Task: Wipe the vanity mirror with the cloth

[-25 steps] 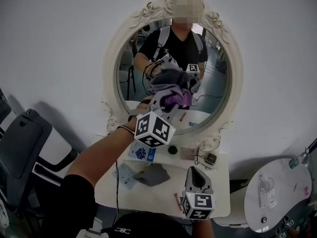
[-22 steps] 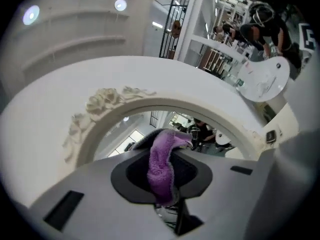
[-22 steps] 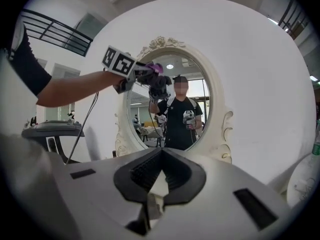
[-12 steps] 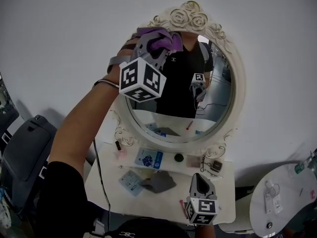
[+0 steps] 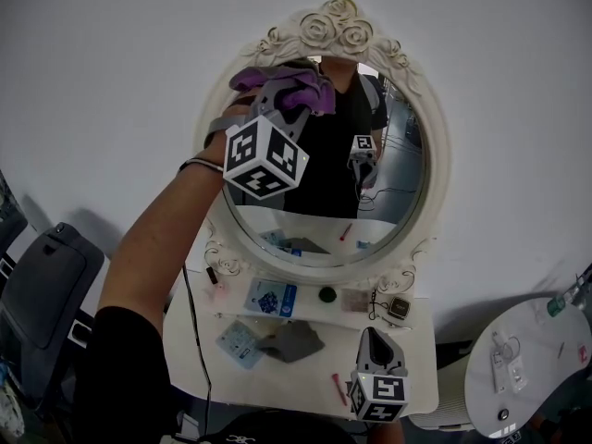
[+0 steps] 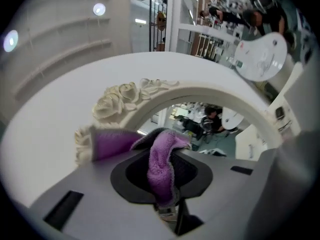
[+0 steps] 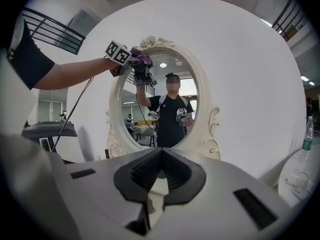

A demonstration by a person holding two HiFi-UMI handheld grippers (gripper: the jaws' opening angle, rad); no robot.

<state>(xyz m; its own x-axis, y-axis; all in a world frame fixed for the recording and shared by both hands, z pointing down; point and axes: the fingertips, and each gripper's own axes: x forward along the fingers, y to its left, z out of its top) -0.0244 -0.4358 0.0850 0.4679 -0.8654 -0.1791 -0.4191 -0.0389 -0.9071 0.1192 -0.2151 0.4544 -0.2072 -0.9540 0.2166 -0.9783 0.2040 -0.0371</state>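
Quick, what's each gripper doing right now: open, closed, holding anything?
Left gripper: tongs closed on the purple cloth.
Right gripper: tongs closed, nothing between them.

The vanity mirror [image 5: 440, 169] rises at the back of the table [image 5: 277, 382], against the wall. The left gripper [image 5: 285, 89] is raised at the mirror's upper left. The cloth [image 6: 161, 159] is clamped between its jaws and lies against the glass just below the top of the frame. The right gripper [image 5: 374, 333] is low over the table's front right part, jaws together on nothing. A rag [image 5: 291, 340] lies mid-table, left of that gripper. A chair [image 5: 46, 285] stands left of the table, a round side table [image 5: 527, 359] to its right.
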